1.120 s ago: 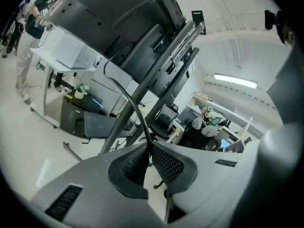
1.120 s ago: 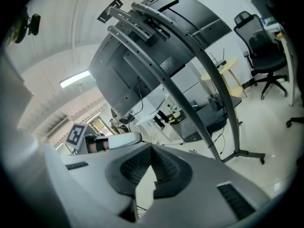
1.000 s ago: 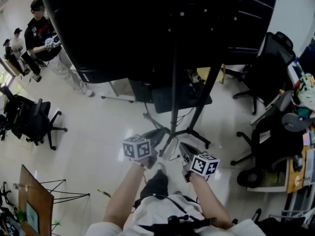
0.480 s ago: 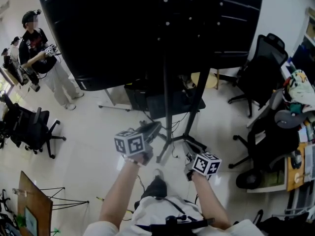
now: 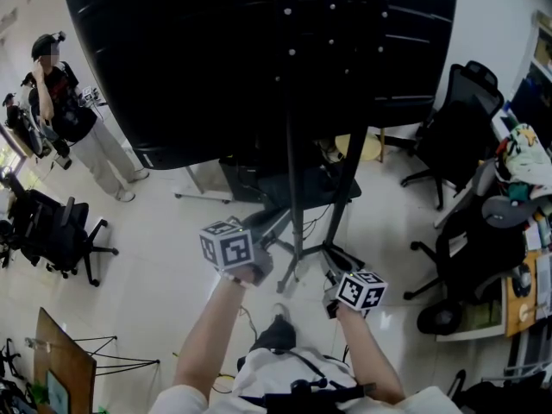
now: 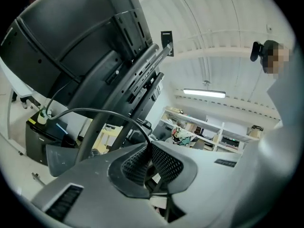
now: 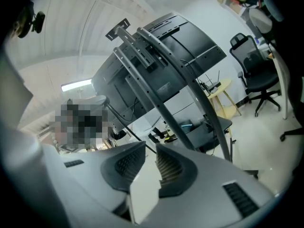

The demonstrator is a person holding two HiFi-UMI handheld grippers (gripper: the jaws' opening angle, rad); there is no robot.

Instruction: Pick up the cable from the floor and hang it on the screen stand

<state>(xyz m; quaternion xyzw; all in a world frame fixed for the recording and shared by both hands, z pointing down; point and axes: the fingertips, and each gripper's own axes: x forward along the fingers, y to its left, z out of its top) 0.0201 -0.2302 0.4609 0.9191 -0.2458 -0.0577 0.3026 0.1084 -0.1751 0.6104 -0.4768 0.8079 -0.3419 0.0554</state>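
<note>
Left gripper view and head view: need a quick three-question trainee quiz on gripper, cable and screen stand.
1. Multiple choice: what do the left gripper's jaws clamp? A) a chair arm B) the thin black cable C) nothing
2. True or false: the large black screen lies flat on the floor, off its grey metal stand.
3. Fill in: from the jaws, the cable arcs towards the ___ of the left gripper view.
Key: 1 B; 2 false, it is mounted on the stand; 3 left.
</note>
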